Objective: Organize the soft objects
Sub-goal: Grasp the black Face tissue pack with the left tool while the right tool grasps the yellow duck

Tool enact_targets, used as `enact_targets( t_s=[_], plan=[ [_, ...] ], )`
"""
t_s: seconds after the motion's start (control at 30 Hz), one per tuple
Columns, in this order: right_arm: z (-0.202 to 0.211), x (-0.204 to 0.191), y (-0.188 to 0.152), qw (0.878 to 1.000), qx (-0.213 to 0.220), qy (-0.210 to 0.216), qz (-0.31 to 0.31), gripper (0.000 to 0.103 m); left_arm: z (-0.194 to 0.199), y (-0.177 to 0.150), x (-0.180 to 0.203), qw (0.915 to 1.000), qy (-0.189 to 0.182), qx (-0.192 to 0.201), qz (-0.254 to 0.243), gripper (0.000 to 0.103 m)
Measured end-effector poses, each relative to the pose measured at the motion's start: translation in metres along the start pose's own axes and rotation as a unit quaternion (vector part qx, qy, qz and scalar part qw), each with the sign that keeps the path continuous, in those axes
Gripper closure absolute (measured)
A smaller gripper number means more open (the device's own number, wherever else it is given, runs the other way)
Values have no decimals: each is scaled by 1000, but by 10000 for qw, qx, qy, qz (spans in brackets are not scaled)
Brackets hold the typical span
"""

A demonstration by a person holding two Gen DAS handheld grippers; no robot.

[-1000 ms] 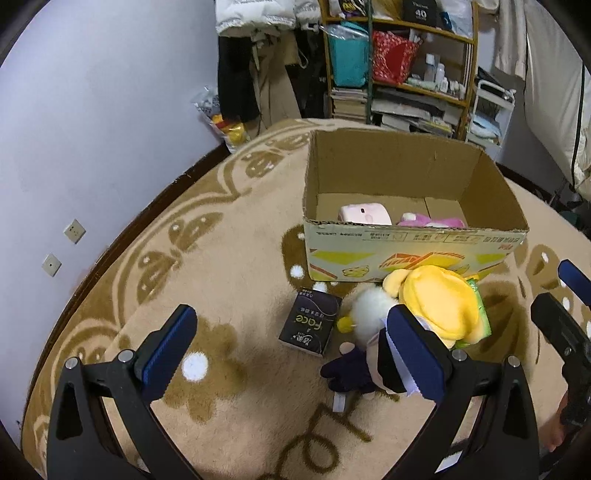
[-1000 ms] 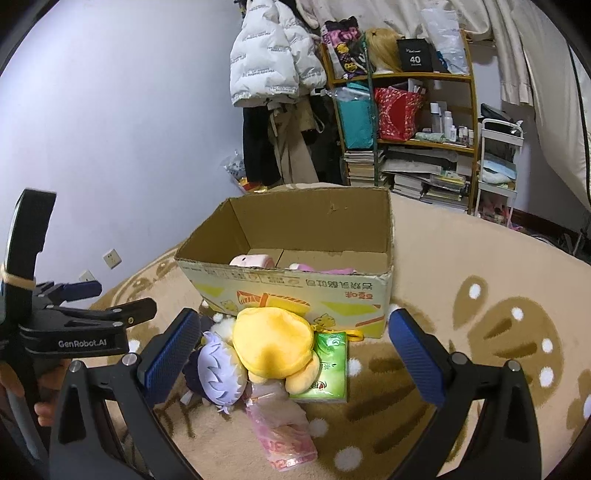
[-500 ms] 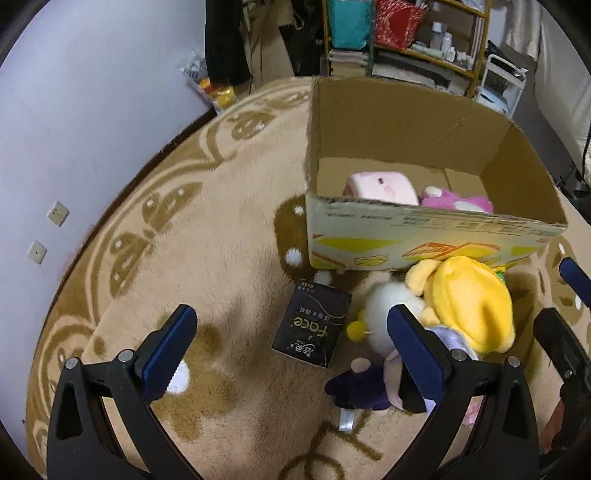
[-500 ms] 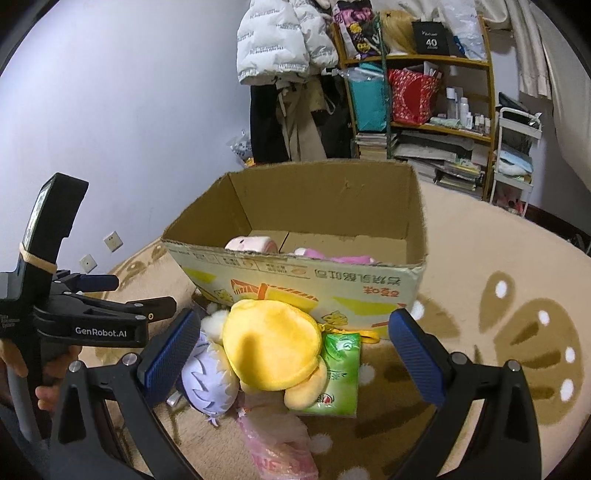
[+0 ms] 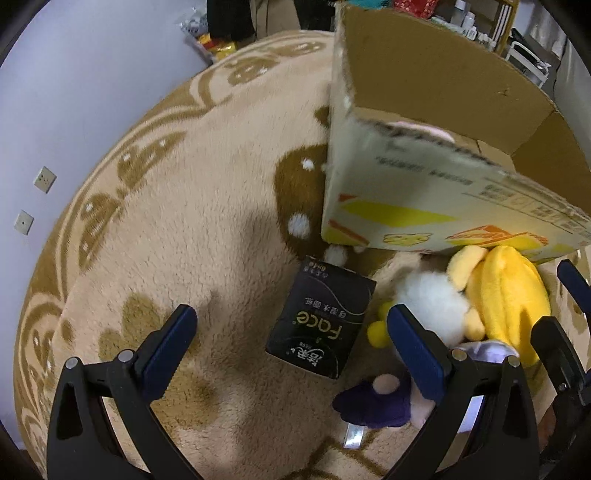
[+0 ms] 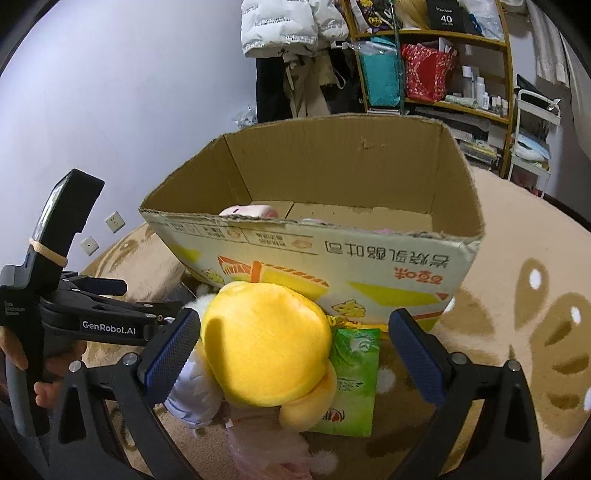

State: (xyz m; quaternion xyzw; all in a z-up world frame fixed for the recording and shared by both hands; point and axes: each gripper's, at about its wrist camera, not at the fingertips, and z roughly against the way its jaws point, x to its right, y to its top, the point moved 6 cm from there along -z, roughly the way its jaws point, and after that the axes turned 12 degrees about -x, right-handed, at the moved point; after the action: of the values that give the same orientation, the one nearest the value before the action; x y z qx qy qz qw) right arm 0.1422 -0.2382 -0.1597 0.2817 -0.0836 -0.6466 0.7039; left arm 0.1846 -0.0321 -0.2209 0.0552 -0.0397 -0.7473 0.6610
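Note:
An open cardboard box (image 5: 424,206) (image 6: 332,254) stands on the rug with a pink soft item (image 6: 247,211) inside. In front of it lie a black tissue pack (image 5: 319,321), a yellow plush (image 5: 506,306) (image 6: 266,347), a white-and-purple doll (image 5: 373,404) and a green tissue pack (image 6: 351,384). My left gripper (image 5: 291,343) is open, low over the black tissue pack, which lies between its fingers. My right gripper (image 6: 295,350) is open with the yellow plush between its fingers.
The beige patterned rug (image 5: 184,221) covers the floor. A purple wall (image 5: 74,92) with sockets runs on the left. Shelves (image 6: 443,66) with clutter and hanging coats (image 6: 288,26) stand behind the box. The left gripper's body (image 6: 74,317) shows in the right wrist view.
Both grippers have moved forward and down toward the pile in front of the box. The black pack and the yellow plush now sit between the open fingers.

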Motion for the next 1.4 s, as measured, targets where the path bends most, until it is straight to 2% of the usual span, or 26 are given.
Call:
enact_targets(
  t_s=[0.37,0.53,0.67,0.8,0.9,1.0,1.1,1.3,1.4],
  plan=[
    [-11,2,-4,9998,-93,144,-95,0,-16,5,-5,9994,-194,-222,173,1],
    [-12,0,-5,9991,-143,352,-212,0,-19,10,-9,9993,-204,-248,214,1],
    [-13,-4,-4,9991,-132,377,-159,0,-17,9,-11,9993,-163,-236,225,5],
    [-14,-4,-4,9988,-153,440,-169,0,-23,9,-13,9980,-332,-394,359,8],
    [-14,-4,-5,9985,-172,488,-163,2,-24,11,-16,9980,-303,-392,398,10],
    [-16,-5,-5,9986,-209,465,-147,10,-25,11,-17,9978,-309,-410,419,11],
    [-18,-5,-5,9981,-258,536,-177,11,-26,13,-22,9977,-315,-402,447,13],
    [-21,-10,-5,9979,-302,564,-124,19,-31,8,-18,9986,-182,-320,381,19],
    [-21,-10,-4,9978,-327,570,-128,23,-32,6,-19,9987,3,-350,366,33]
  ],
)
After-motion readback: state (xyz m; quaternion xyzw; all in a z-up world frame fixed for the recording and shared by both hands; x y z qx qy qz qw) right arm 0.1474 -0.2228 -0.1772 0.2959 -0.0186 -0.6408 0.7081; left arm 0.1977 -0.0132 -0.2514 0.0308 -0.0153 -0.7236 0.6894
